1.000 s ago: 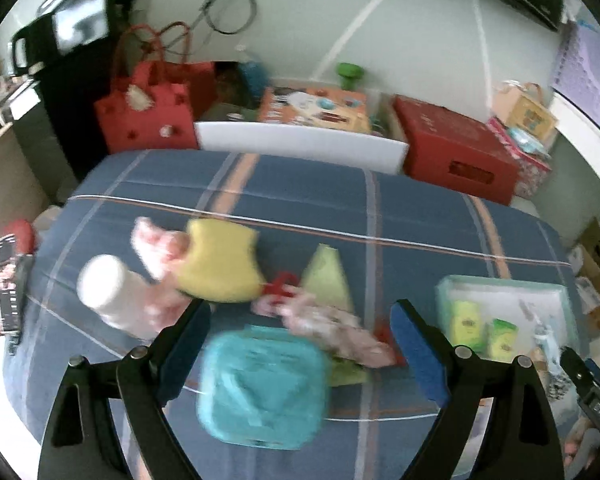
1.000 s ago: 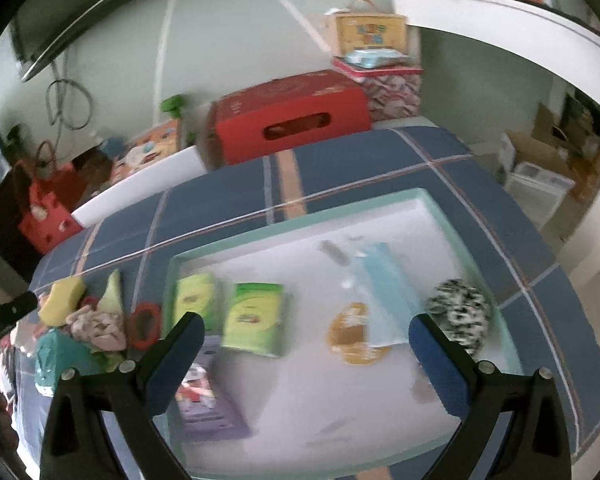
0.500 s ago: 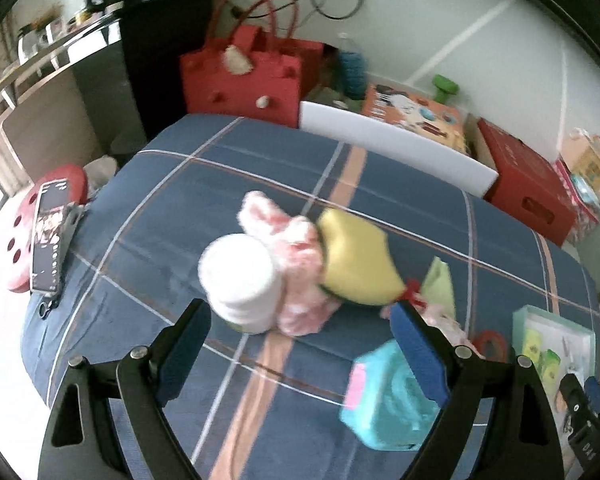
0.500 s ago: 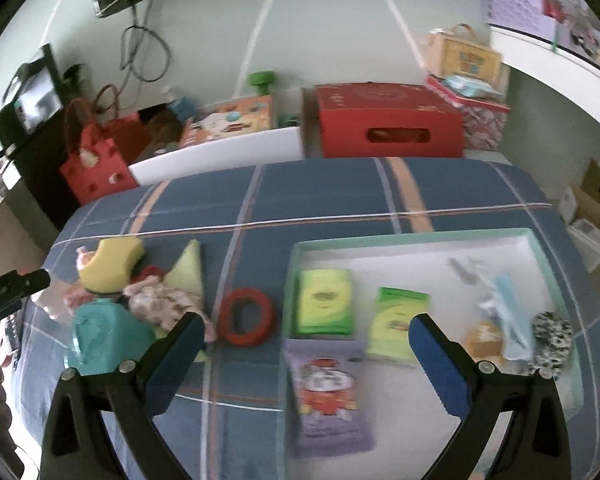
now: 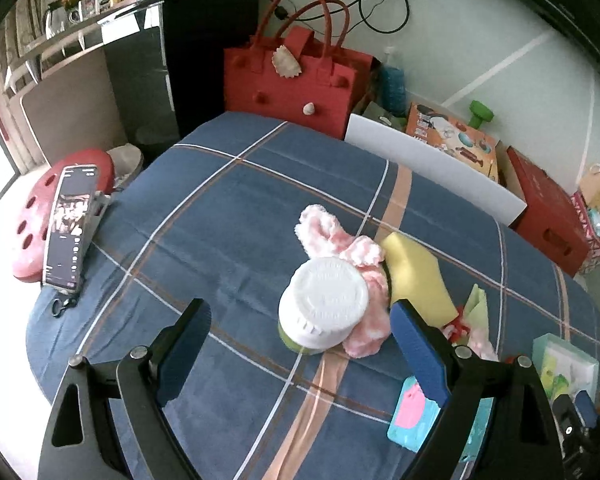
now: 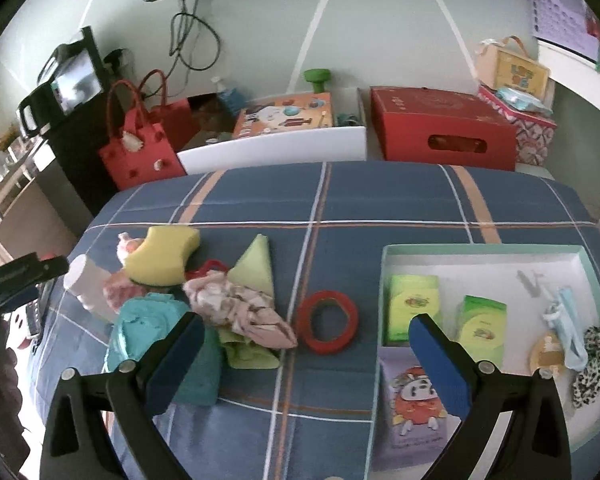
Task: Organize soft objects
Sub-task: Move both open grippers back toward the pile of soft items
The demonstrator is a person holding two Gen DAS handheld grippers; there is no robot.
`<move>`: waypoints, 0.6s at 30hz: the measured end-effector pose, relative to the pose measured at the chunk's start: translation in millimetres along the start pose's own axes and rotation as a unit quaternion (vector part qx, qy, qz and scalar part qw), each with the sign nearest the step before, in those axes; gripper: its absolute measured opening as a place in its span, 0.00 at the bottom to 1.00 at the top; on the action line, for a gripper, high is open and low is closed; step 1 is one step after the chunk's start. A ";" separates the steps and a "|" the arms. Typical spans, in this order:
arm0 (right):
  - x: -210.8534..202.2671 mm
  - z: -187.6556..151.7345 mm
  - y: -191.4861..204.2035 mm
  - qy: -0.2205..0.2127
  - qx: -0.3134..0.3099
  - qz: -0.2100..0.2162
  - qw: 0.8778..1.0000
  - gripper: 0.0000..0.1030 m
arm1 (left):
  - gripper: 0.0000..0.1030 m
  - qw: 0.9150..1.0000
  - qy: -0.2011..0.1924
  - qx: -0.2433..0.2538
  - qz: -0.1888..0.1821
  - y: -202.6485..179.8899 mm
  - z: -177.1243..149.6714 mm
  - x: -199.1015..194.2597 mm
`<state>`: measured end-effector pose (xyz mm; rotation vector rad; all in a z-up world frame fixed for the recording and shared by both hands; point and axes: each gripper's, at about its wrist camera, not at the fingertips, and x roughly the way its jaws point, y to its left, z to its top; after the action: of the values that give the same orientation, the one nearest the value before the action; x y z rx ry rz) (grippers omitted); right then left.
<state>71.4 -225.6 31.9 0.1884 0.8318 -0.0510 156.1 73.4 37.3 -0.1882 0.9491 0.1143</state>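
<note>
On the blue plaid cloth (image 5: 228, 216) a white-lidded jar (image 5: 324, 300) stands against a pink fluffy toy (image 5: 332, 236) and a yellow sponge (image 5: 416, 276). My left gripper (image 5: 300, 310) hovers open just before the jar, holding nothing. A teal pouch (image 5: 416, 412) lies under its right finger. My right gripper (image 6: 305, 322) is open and bare above a red ring (image 6: 326, 322). Left of the ring lie a crumpled pink cloth (image 6: 240, 308), a green wedge (image 6: 254, 266), the sponge (image 6: 164, 254) and the pouch (image 6: 152, 328). The mint-rimmed tray (image 6: 480, 249) holds green packets (image 6: 412, 306), a purple packet (image 6: 414, 396) and a leopard scrunchie (image 6: 592, 356).
A phone (image 5: 68, 228) rests on a red stool (image 5: 32, 216) at the table's left edge. Behind the table stand a red felt bag (image 5: 288, 76), a white bin (image 6: 276, 150) with a toy box, and a red carton (image 6: 440, 132).
Both views have swung to the left. The left gripper went from over the teal pouch to the jar, the right from over the tray to the red ring. Jaws stayed open.
</note>
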 end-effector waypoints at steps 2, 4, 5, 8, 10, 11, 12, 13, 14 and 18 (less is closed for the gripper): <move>0.4 1.0 3.6 -0.006 -0.004 -0.009 1.000 1.00 | 0.89 1.000 -0.006 0.002 -0.006 0.6 1.7 0.8; 1.9 2.2 5.7 -0.005 -0.007 -0.017 1.000 1.00 | 0.89 1.000 -0.019 0.007 -0.008 0.3 4.3 0.6; 3.2 3.2 6.0 -0.002 -0.007 -0.021 1.000 1.00 | 0.89 1.000 -0.025 0.009 -0.008 0.3 5.0 0.3; 7.5 4.8 8.4 0.012 -0.008 -0.032 0.999 1.00 | 0.89 0.999 -0.043 0.015 -0.009 0.7 8.3 -0.2; 10.3 5.4 10.6 0.023 -0.014 -0.033 0.999 1.00 | 0.89 0.999 -0.049 0.016 -0.011 1.9 10.3 0.9; 11.1 6.9 13.0 0.026 -0.020 -0.036 0.999 1.00 | 0.89 0.999 -0.049 0.015 -0.013 3.0 11.5 1.9; 10.8 8.3 14.0 0.025 -0.021 -0.038 0.999 1.00 | 0.89 0.999 -0.049 0.013 -0.015 4.2 13.0 3.1; 10.1 10.5 15.0 0.023 -0.020 -0.039 0.999 1.00 | 0.89 0.999 -0.048 0.010 -0.016 5.6 13.7 3.6; 8.6 14.3 16.9 0.020 -0.020 -0.039 0.999 1.00 | 0.89 0.999 -0.049 0.005 -0.020 7.6 16.0 4.7; 3.0 28.6 29.2 0.005 -0.037 -0.028 0.999 1.00 | 0.89 0.998 -0.056 0.000 -0.020 11.4 21.5 4.4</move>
<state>97.8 -202.1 52.8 0.0956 0.8472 -0.0722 173.7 89.1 44.7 -0.1992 0.8323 0.0882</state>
